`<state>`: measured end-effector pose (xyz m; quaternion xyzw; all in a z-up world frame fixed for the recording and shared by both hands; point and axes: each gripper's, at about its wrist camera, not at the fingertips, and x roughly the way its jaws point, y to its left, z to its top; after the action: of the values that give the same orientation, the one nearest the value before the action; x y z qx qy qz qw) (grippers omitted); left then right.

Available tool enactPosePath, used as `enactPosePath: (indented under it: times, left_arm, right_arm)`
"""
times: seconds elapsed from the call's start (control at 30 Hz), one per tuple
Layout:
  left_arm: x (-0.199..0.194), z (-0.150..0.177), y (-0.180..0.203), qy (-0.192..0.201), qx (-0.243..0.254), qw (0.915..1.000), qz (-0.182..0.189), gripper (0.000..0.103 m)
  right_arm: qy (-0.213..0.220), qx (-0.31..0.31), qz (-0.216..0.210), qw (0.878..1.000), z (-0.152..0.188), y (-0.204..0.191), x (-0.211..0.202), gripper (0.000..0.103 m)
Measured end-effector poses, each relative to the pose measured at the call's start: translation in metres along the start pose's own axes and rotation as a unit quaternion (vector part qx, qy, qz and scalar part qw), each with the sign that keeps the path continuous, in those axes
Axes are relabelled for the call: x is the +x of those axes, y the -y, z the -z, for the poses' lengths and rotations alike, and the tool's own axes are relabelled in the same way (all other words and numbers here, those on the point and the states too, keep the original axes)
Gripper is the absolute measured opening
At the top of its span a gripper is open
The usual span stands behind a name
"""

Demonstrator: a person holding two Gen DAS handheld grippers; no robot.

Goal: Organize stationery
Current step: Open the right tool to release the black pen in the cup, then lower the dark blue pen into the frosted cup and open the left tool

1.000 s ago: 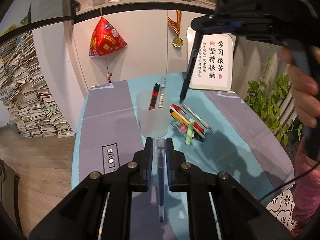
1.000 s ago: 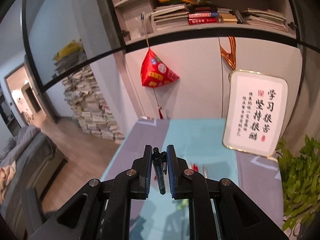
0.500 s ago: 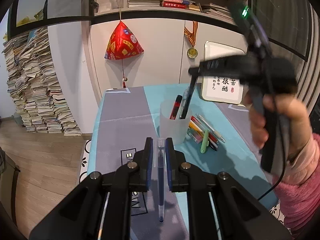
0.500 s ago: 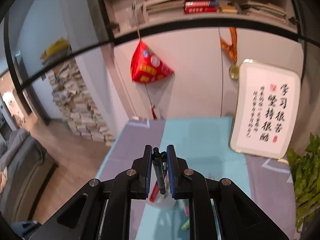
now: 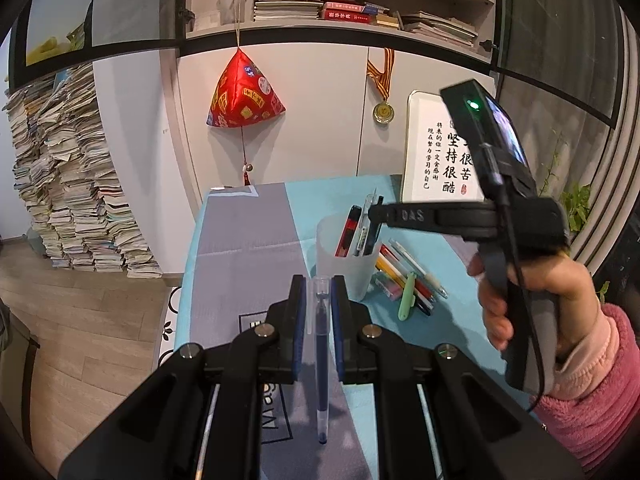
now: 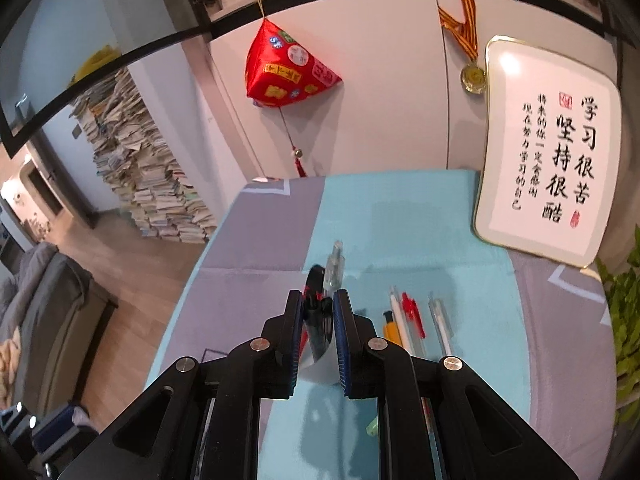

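Stationery sorting partly done: pens going into the cup, more left on the counter.

The cup [image 5: 347, 256] holds a few pens; right hand-held gripper [image 6: 318, 322] is clamped on a black pen [image 6: 316, 328] with its tip inside the cup. Left hand-held gripper [image 5: 320, 308] is clamped on a blue pen [image 5: 321, 360], not yet delivered. Loose pens [image 5: 408, 280] lie on the counter [image 5: 248, 240] beside the cup.

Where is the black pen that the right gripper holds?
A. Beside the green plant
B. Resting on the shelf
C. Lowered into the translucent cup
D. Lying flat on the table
C: the right gripper holds the black pen with its lower end inside the translucent cup.
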<state>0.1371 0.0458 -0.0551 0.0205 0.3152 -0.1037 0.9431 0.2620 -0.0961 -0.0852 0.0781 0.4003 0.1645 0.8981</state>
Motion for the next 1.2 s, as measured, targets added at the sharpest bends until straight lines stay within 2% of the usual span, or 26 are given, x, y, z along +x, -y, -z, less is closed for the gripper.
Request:
enactPosePath:
  times: [0.07, 0.17, 0.2, 0.37, 0.47, 0.57, 0.7, 0.83, 1.1, 1.2]
  left_arm:
    - [0.001, -0.007, 0.000, 0.006, 0.000, 1.0000, -0.002, 0.010]
    - [0.001, -0.023, 0.000, 0.019, -0.002, 0.9998, -0.004, 0.010]
    - [0.001, -0.028, 0.001, 0.023, -0.003, 0.9997, -0.004, 0.010]
    - [0.004, -0.066, 0.009, 0.066, -0.001, 0.9978, -0.008, 0.010]
    - [0.014, -0.085, 0.014, 0.092, -0.013, 0.9956, -0.007, 0.010]
    - [0.032, -0.097, 0.018, 0.099, -0.026, 0.9947, -0.014, 0.010]
    - [0.060, -0.107, 0.024, 0.096, -0.029, 0.9949, -0.012, 0.010]
    - [0.081, -0.104, 0.028, 0.099, -0.022, 0.9944, -0.031, 0.010]
    - [0.114, -0.083, 0.013, 0.050, -0.060, 0.9969, -0.011, 0.010]
    - [0.116, -0.077, 0.014, 0.043, -0.056, 0.9974, -0.012, 0.010]
  right_arm:
    - [0.003, -0.002, -0.006, 1.000, 0.003, 0.002, -0.008, 0.020]
    - [0.026, -0.007, -0.006, 1.000, 0.011, 0.007, -0.028, 0.040]
    - [0.035, -0.008, -0.004, 0.999, 0.014, 0.011, -0.036, 0.042]
    - [0.038, -0.029, 0.027, 0.998, 0.038, 0.026, -0.057, 0.042]
    - [0.022, -0.031, 0.052, 0.998, 0.055, 0.041, -0.058, 0.042]
    - [-0.007, -0.027, 0.070, 0.997, 0.069, 0.056, -0.050, 0.042]
    - [-0.036, -0.013, 0.085, 0.996, 0.081, 0.076, -0.042, 0.042]
    - [-0.048, 0.003, 0.092, 0.995, 0.089, 0.094, -0.037, 0.042]
    - [-0.050, 0.019, 0.092, 0.994, 0.087, 0.106, -0.031, 0.042]
    - [-0.053, 0.019, 0.091, 0.994, 0.086, 0.107, -0.027, 0.042]
